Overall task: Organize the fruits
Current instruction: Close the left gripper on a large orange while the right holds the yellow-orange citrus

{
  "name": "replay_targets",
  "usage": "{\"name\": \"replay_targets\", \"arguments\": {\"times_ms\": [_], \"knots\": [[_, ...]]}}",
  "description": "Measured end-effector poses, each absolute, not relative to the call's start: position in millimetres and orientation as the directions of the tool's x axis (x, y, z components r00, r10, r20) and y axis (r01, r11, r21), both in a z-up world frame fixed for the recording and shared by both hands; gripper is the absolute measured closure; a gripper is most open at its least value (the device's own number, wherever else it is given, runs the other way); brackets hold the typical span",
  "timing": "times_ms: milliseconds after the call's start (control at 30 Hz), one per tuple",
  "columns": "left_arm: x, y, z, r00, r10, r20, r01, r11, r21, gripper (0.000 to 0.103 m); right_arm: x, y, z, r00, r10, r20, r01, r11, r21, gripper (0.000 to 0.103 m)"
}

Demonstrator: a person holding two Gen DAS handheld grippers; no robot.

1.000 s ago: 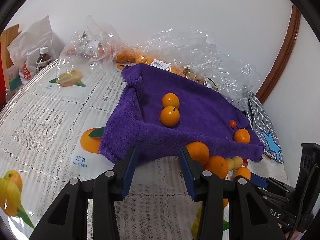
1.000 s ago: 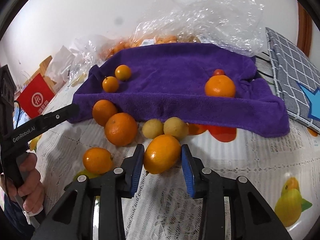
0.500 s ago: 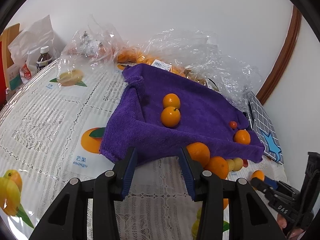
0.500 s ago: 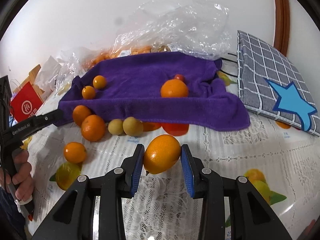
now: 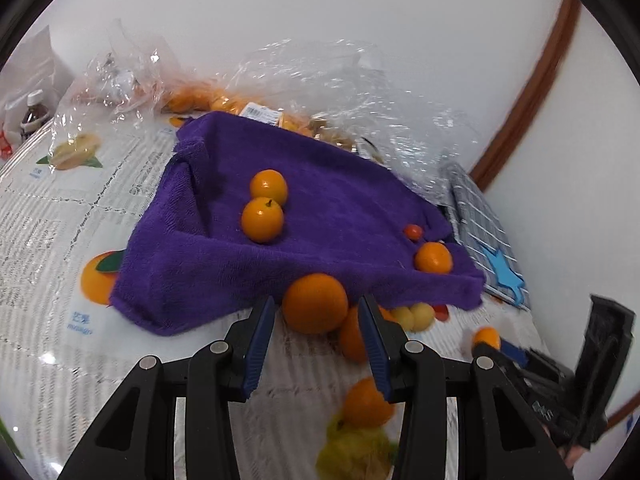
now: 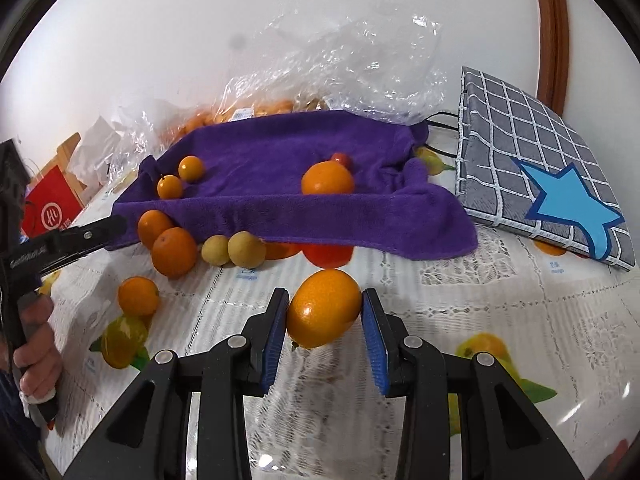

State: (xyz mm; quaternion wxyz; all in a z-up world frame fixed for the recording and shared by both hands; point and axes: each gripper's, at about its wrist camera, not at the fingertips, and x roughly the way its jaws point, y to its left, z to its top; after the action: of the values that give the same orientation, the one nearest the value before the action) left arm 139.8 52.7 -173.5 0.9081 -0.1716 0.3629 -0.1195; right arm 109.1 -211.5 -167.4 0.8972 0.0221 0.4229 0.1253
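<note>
Oval glossy orange fruit [image 6: 324, 307]: held between the blue pads of the right tool [image 6: 325, 312], which is closed onto its two sides. It is carried clear above the lace-patterned counter [image 6: 460, 292], its long axis tilted, the stem end low toward the left pad. The rumpled purple terry towel [image 6: 280, 168] lies straight ahead of the tool and beyond it, its near hem facing the fruit; the coming move is judged to turn on this forward-and-up relation. The right tool is the nearer one to the towel's right half.

Left tool [image 5: 316, 334]: wide open, nothing gripped. A large round orange [image 5: 315, 303] is seen between its pads but sits farther off, at the towel's near edge; contact cannot be confirmed. The left tool is the nearer one to this fruit.

Counts, right wrist view:
- On the towel: two small oranges [image 6: 181, 178] at left, one larger orange [image 6: 327, 178] at right, one small red fruit [image 6: 341, 158] behind it.
- On the counter before the towel: three loose oranges [image 6: 174, 252], two pale yellow round fruits [image 6: 236, 249].
- Held: one.
- Further oranges are seen inside the clear crinkled plastic bags [image 6: 344, 64] behind; the number cannot be told.

Also present: one grey checked cushion with a blue star [image 6: 536, 184], right of the towel.
</note>
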Motion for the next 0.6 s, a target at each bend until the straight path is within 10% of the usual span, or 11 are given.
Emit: {"name": "replay_targets", "arguments": {"times_ms": [600], "knots": [[157,43,-191,0.66,-0.301,-0.688,0.014,0.921,-0.39,0.062,112,-230,-171,0.588,0.362,-0.724,-0.2,0.932,0.303,0.066]]}}
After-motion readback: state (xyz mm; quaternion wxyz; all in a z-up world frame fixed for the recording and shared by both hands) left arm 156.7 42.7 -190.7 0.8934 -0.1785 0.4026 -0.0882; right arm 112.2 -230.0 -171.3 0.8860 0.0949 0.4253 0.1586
